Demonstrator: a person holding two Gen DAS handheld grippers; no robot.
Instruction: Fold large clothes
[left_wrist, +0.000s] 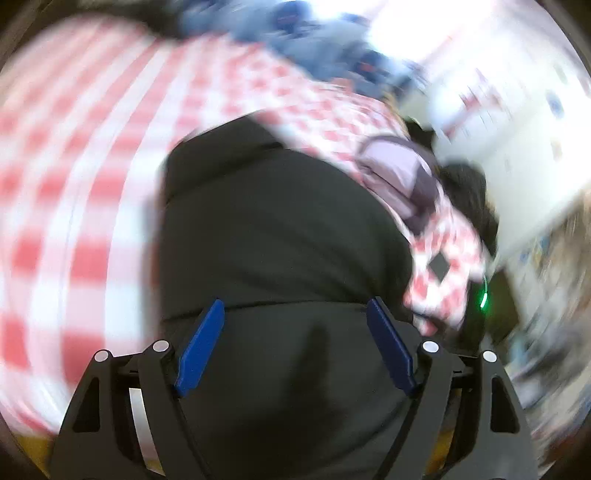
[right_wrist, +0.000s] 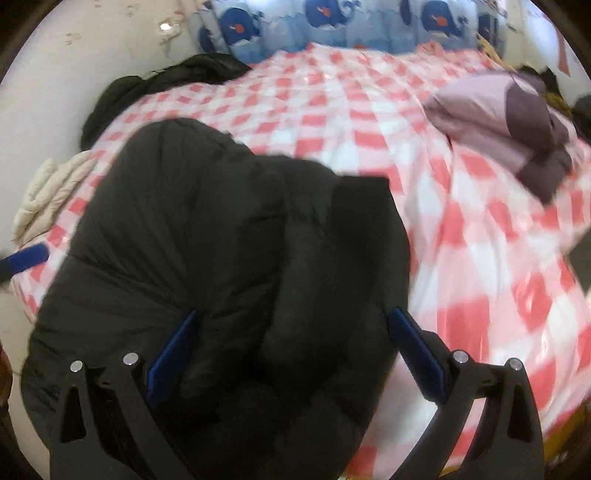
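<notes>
A large black puffy jacket lies folded in a bulky heap on the red and white checked bed cover. It also shows in the left wrist view, which is blurred. My right gripper is open, its blue fingers spread over the jacket's near end. My left gripper is open too, its blue fingers wide apart above the jacket. A left fingertip shows at the left edge of the right wrist view.
A folded lilac and purple garment lies at the bed's right side, also in the left wrist view. Another dark garment and a cream quilted one lie by the wall at left. Blue whale-print pillows line the far end.
</notes>
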